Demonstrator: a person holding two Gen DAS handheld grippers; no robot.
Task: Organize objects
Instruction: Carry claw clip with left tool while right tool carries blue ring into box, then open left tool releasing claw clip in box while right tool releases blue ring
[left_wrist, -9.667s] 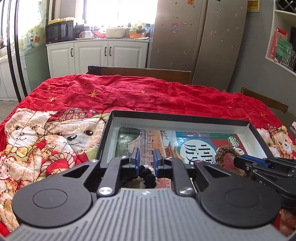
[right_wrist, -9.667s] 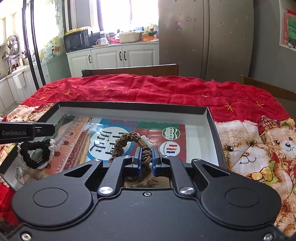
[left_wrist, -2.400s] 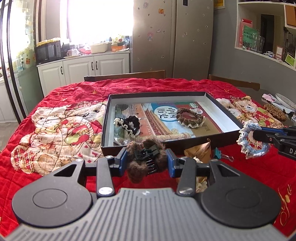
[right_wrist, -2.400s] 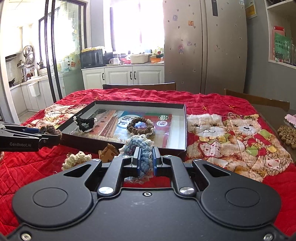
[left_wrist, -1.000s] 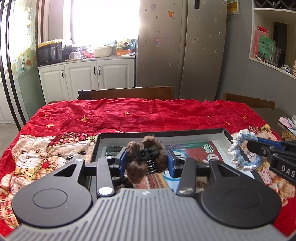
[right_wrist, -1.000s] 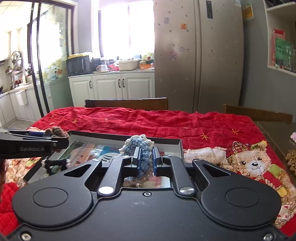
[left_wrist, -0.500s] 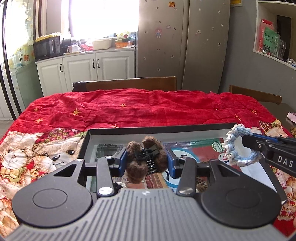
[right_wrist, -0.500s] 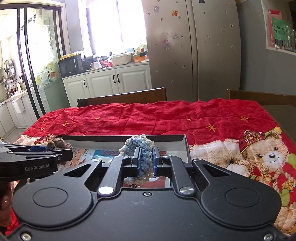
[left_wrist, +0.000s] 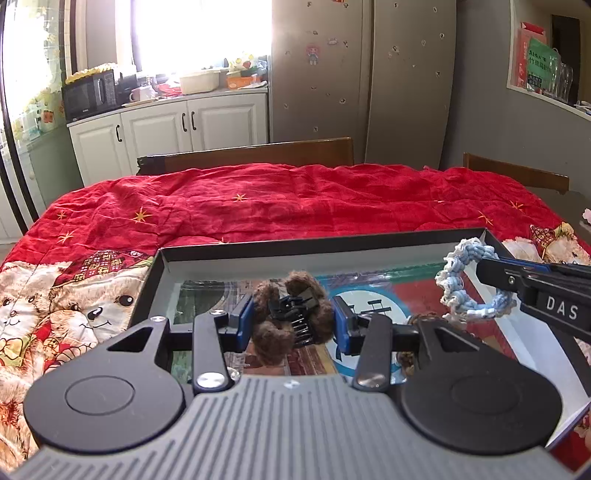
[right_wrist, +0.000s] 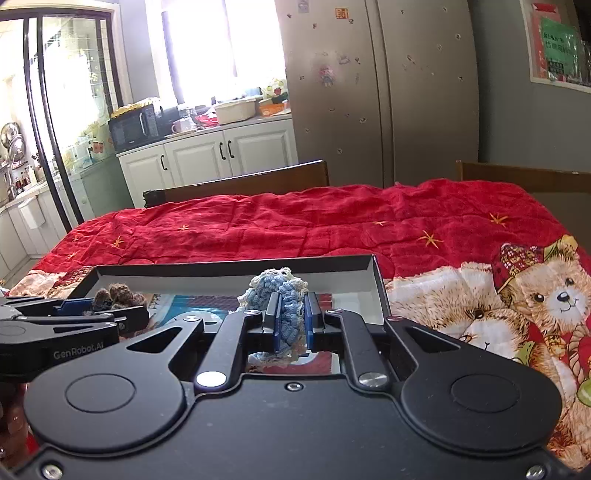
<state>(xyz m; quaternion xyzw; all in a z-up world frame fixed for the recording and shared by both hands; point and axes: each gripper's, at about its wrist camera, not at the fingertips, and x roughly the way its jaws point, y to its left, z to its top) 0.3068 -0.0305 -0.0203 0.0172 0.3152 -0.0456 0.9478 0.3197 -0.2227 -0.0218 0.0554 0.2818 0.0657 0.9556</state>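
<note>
My left gripper (left_wrist: 293, 317) is shut on a brown fuzzy hair claw clip (left_wrist: 291, 314), held over the black shallow tray (left_wrist: 332, 246) with its printed floor. To its right my right gripper (left_wrist: 480, 271) carries a blue-and-white crocheted scrunchie (left_wrist: 461, 284) above the tray's right half. In the right wrist view, the right gripper (right_wrist: 290, 321) is shut on the blue scrunchie (right_wrist: 282, 295), above the tray (right_wrist: 229, 266). The left gripper (right_wrist: 107, 310) with the brown clip (right_wrist: 116, 293) shows at the left. A brown braided scrunchie (left_wrist: 424, 319) lies in the tray, mostly hidden.
A red quilt with teddy bears (left_wrist: 295, 199) covers the table. Wooden chair backs (left_wrist: 251, 153) stand at the far edge. White cabinets (left_wrist: 166, 129) and a fridge (left_wrist: 362, 74) lie beyond. A hand (right_wrist: 11, 417) shows at the lower left of the right wrist view.
Both grippers moved forward and down over the tray, each keeping its grip. The tray now fills more of the lower view, and the scrunchie hangs lower over its right half.
</note>
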